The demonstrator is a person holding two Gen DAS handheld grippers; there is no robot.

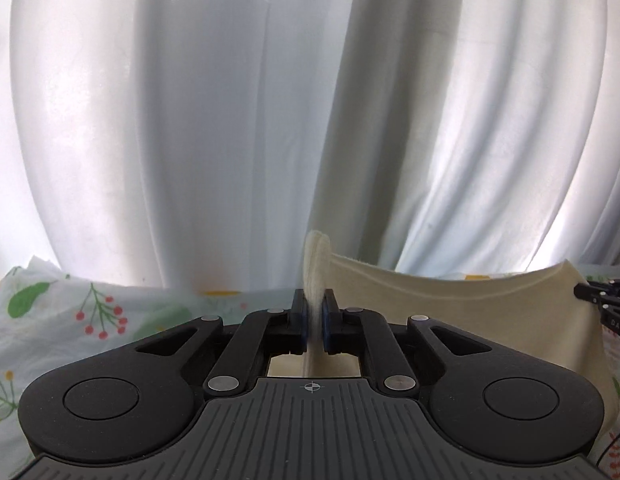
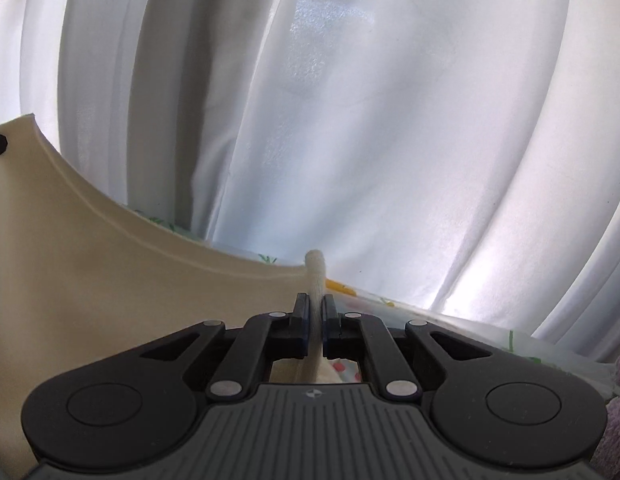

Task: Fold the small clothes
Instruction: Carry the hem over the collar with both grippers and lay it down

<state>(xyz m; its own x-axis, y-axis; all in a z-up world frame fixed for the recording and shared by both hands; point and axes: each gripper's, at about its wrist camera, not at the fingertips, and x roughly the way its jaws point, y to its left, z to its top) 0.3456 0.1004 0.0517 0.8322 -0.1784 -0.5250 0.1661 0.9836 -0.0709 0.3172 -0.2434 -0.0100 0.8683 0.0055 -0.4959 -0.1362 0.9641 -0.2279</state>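
Note:
A small cream garment (image 1: 462, 312) hangs stretched between my two grippers above a floral cloth. My left gripper (image 1: 315, 304) is shut on one corner of it, and a bunched tuft of the fabric sticks up between the pads. In the right wrist view the cream garment (image 2: 130, 280) spreads off to the left, and my right gripper (image 2: 316, 306) is shut on its other corner, with a tuft poking up there too. The right gripper's black tip (image 1: 602, 300) shows at the far right edge of the left wrist view.
A floral-print cloth (image 1: 90, 316) with red berries and green leaves covers the surface below. White curtains (image 1: 270, 120) hang close behind it and fill the background. Something fuzzy and purple (image 2: 618, 408) lies at the lower right edge of the right wrist view.

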